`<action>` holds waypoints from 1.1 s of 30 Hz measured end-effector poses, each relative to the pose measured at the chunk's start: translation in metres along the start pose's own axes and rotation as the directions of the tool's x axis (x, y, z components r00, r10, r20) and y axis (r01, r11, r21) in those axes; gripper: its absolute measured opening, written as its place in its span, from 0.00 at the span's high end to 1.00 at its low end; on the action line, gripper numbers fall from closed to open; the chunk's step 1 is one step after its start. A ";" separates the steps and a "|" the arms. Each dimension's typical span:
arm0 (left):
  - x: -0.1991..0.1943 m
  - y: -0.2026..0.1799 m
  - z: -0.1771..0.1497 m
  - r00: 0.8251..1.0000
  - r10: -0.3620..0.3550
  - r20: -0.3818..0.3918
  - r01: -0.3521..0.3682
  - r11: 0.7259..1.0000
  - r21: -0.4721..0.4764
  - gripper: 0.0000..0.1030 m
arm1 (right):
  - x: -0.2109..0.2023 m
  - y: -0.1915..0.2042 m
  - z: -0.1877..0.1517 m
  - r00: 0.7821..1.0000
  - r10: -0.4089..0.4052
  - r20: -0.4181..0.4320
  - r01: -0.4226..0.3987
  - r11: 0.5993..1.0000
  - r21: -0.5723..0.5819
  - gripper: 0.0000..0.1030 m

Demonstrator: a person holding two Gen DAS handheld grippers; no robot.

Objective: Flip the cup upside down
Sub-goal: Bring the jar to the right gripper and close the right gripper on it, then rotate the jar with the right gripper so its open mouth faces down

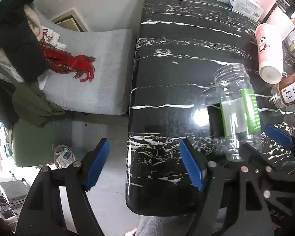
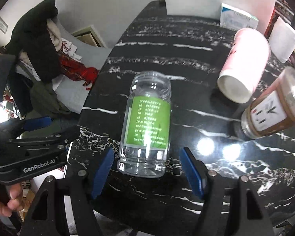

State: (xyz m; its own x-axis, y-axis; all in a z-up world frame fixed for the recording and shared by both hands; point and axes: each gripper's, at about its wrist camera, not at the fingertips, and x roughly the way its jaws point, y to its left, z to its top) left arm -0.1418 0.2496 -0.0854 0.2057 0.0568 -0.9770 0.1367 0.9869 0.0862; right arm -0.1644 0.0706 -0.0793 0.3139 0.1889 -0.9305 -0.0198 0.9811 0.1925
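A clear plastic cup with a green label (image 2: pixel 147 123) stands on the black marble table (image 2: pixel 167 59), its open threaded mouth at the far end of its image. My right gripper (image 2: pixel 146 172) is open, its blue pads on either side of the cup's near end, not touching. The cup also shows in the left wrist view (image 1: pixel 238 110), between the right gripper's blue fingers (image 1: pixel 277 135). My left gripper (image 1: pixel 145 165) is open and empty at the table's left edge; it also shows in the right wrist view (image 2: pixel 37 123).
A pink and white panda cup (image 1: pixel 269 53) stands upside down at the right, with a brown-labelled jar (image 1: pixel 289 92) beside it. A white and blue box (image 1: pixel 245 4) lies at the far edge. A grey sofa (image 1: pixel 100 74) with clothes and a red scarf is to the left.
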 end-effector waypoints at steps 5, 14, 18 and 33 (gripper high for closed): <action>0.006 0.003 -0.001 1.000 0.002 -0.009 -0.002 1.000 -0.011 0.30 | 0.018 0.002 -0.001 1.000 -0.024 -0.009 0.024 1.000 -0.001 0.31; 0.009 0.000 -0.003 1.000 -0.002 -0.012 0.002 1.000 -0.012 0.30 | 0.036 -0.001 -0.007 0.999 -0.016 -0.047 0.017 1.000 0.019 0.25; 0.009 -0.003 -0.003 1.000 -0.002 -0.011 0.002 1.000 -0.009 0.30 | 0.038 -0.003 -0.010 0.999 -0.011 -0.036 0.012 1.000 0.028 0.25; -0.001 -0.004 0.001 1.000 -0.008 0.010 0.008 1.000 0.016 0.30 | 0.012 -0.001 -0.004 0.999 -0.028 0.030 0.028 0.999 -0.019 0.42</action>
State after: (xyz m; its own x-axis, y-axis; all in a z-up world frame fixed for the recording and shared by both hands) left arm -0.1414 0.2457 -0.0843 0.2138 0.0470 -0.9757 0.1542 0.9847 0.0813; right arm -0.1644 0.0724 -0.0921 0.3424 0.1604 -0.9258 -0.0292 0.9867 0.1601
